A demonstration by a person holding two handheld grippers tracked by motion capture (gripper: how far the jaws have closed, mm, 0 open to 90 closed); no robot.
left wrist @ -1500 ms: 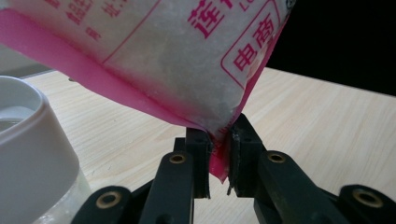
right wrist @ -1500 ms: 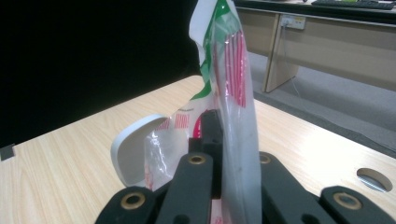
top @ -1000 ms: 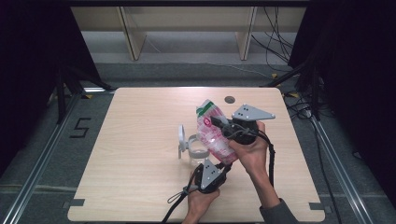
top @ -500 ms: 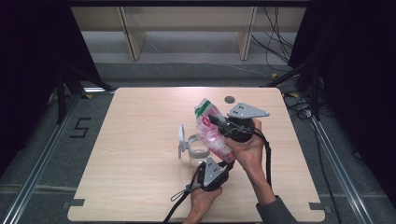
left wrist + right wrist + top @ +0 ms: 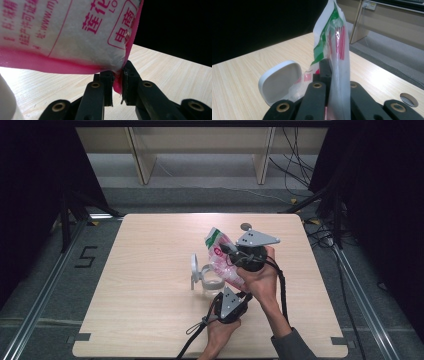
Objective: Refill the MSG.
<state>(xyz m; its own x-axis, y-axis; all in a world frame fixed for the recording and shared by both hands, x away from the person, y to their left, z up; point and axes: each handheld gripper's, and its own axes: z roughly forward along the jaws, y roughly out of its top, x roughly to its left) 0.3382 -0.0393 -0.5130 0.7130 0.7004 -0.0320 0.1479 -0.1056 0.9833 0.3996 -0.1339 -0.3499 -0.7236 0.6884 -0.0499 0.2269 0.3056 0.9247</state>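
The right gripper (image 5: 231, 254) clamps the bag (image 5: 220, 255) near its top. The left gripper (image 5: 117, 83) pinches its pink bottom corner, just beside the container (image 5: 210, 279).

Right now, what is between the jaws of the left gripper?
The pink bottom corner of the bag, pinched in the left gripper, as the left gripper view shows.

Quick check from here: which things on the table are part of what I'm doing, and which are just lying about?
In the job:
- plastic bag, printed pink and green
- left gripper, shut on the bag's pink corner
- right gripper, shut on the bag's edge
- clear container with its white lid standing open

Lying about:
- round hole in the table
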